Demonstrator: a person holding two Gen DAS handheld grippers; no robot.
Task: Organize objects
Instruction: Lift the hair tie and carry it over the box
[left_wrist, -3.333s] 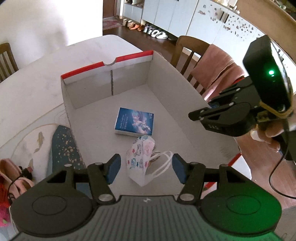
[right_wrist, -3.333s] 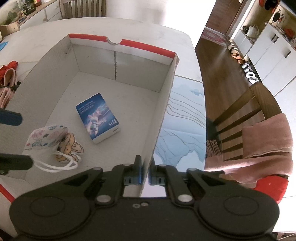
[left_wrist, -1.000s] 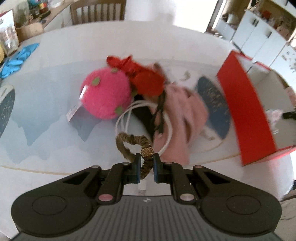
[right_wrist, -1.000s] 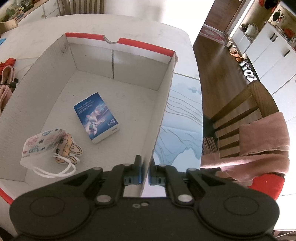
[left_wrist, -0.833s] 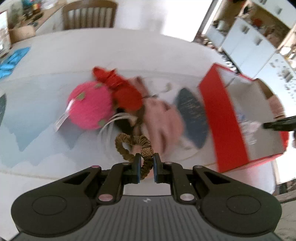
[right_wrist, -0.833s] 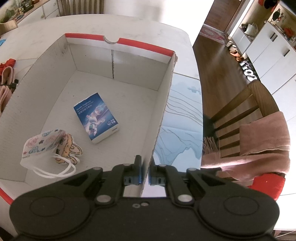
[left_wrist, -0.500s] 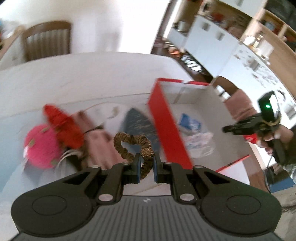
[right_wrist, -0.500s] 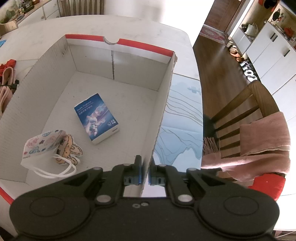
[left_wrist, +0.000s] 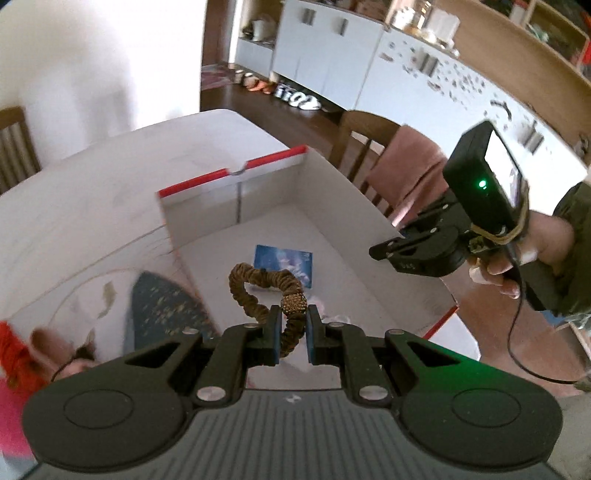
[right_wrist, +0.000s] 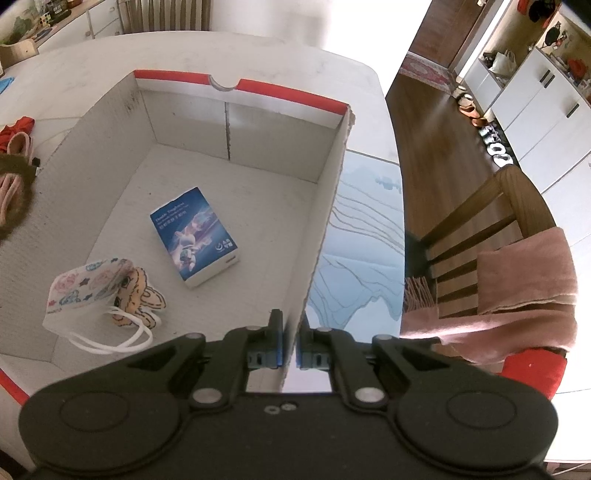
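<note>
Presently pinching the hair tie (left_wrist: 258, 286) with the left tongs (left_wrist: 293, 322), pressing them onto the fabric band just below the gold bead (left_wrist: 293, 304). Holding it in the air, apparently over the left part of the open box (left_wrist: 334, 192), touching nothing else. Letting the free loop stand up and forward from the grip.

Clamping the right-hand wall of the box (right_wrist: 327, 206) with the right tongs (right_wrist: 290, 326), pressing them together on the cardboard edge, one finger inside and one outside. Judging this as steadying the box on the tabletop (left_wrist: 92, 206).

Noting on the box floor a blue packet (right_wrist: 194, 236) lying flat near the middle and a patterned face mask (right_wrist: 88, 284) nearer the front corner, the two lying apart.

Treating the hair tie as very light, soft and springy:
- Expecting flopping and twisting under any quick swing.
- Expecting possible clinging to a pad on release, or a small bounce on landing.
- Favouring a hold on the fabric band beside the bead, not on the bead itself, hard, round and likely to slip.
- Applying only a light squeeze, enough to compress the fabric.

Judging the step in hand as delivery into the box, aiming for bare floor beside the packet.
</note>
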